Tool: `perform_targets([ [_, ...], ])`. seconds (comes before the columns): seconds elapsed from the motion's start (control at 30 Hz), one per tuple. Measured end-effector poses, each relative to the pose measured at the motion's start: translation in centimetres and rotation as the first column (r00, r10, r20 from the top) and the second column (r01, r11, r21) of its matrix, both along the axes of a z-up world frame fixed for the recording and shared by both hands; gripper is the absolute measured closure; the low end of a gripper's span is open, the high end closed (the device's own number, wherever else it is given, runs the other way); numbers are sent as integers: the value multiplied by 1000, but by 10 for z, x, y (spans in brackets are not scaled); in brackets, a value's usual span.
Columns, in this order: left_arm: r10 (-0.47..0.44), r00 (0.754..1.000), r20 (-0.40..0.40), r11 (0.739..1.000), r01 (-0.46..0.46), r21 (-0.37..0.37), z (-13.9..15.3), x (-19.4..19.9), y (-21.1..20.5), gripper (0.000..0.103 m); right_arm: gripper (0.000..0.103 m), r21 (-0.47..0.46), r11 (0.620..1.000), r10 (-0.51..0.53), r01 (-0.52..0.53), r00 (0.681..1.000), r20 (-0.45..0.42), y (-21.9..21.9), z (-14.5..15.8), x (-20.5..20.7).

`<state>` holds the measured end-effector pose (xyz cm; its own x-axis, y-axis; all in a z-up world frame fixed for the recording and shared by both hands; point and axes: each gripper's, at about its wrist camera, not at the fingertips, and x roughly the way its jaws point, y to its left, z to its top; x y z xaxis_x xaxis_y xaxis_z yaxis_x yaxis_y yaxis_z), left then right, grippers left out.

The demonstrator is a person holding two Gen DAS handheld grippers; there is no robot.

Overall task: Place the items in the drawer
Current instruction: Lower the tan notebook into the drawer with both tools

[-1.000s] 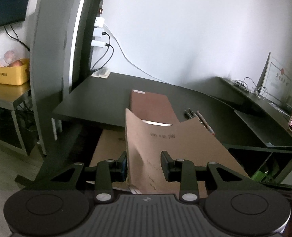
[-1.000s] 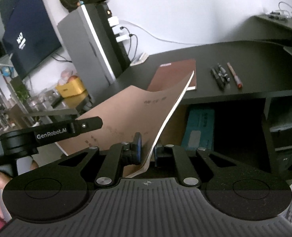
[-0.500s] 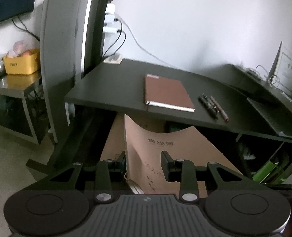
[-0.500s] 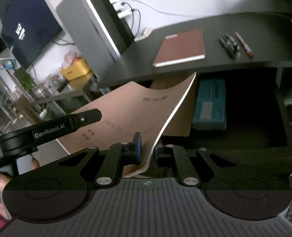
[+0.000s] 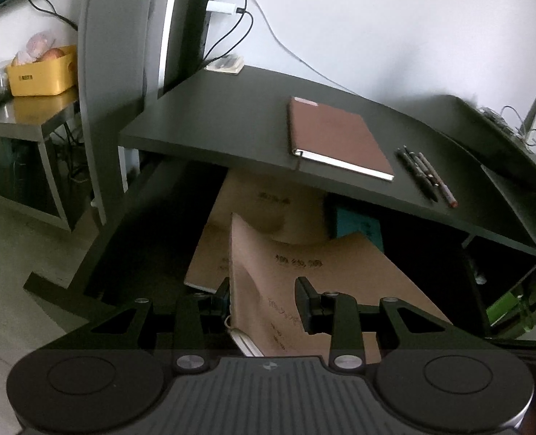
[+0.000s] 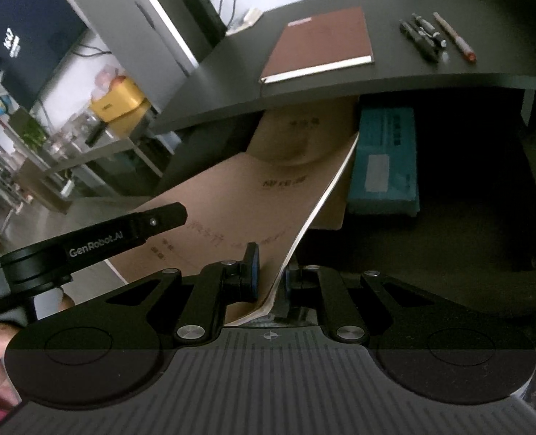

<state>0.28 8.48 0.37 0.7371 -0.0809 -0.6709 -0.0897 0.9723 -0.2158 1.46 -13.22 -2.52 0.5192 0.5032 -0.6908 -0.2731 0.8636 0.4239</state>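
A kraft-paper file envelope [image 5: 325, 275] with printed characters bends between my two grippers, above the open drawer [image 5: 137, 224] under the black desk. My left gripper [image 5: 264, 297] has its jaws apart, with the envelope's edge against the left finger only. My right gripper [image 6: 269, 272] is shut on the envelope [image 6: 231, 199] at its near edge. A second kraft envelope [image 5: 264, 203] lies flat in the drawer beside a teal box [image 6: 383, 159]. The left gripper's arm [image 6: 97, 243] shows in the right wrist view.
On the desk top lie a brown notebook [image 5: 336, 137] and several pens [image 5: 425, 174]. A grey computer tower [image 5: 123, 54] stands at the desk's left end. A yellow bin [image 5: 41, 70] sits on a side table at far left.
Both grippers have come down and toward the drawer with the envelope. The desk top now sits higher in view and the drawer's inside shows, with the teal box and the flat envelope.
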Motion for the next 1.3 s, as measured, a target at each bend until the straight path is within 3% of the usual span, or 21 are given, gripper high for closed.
perform_targets([
  [0.33,32,998,-48,999,-33,-12,-13,51,15,71,89,-3,1000,-4,4,999,-39,15,-17,51],
  [0.77,35,985,-169,998,-42,-40,-42,130,26,71,88,-73,991,-109,108,994,-9,32,-37,111],
  [1.17,56,962,-269,993,-81,-81,-66,160,39,70,87,-50,993,-110,107,991,-71,36,-60,156],
  [1.23,70,961,-268,994,-89,-59,-64,156,40,64,86,-63,993,-109,104,992,-70,39,-62,156],
  [1.3,91,961,-260,995,-101,-26,-59,149,40,43,77,-64,992,-112,107,991,-79,40,-63,156],
])
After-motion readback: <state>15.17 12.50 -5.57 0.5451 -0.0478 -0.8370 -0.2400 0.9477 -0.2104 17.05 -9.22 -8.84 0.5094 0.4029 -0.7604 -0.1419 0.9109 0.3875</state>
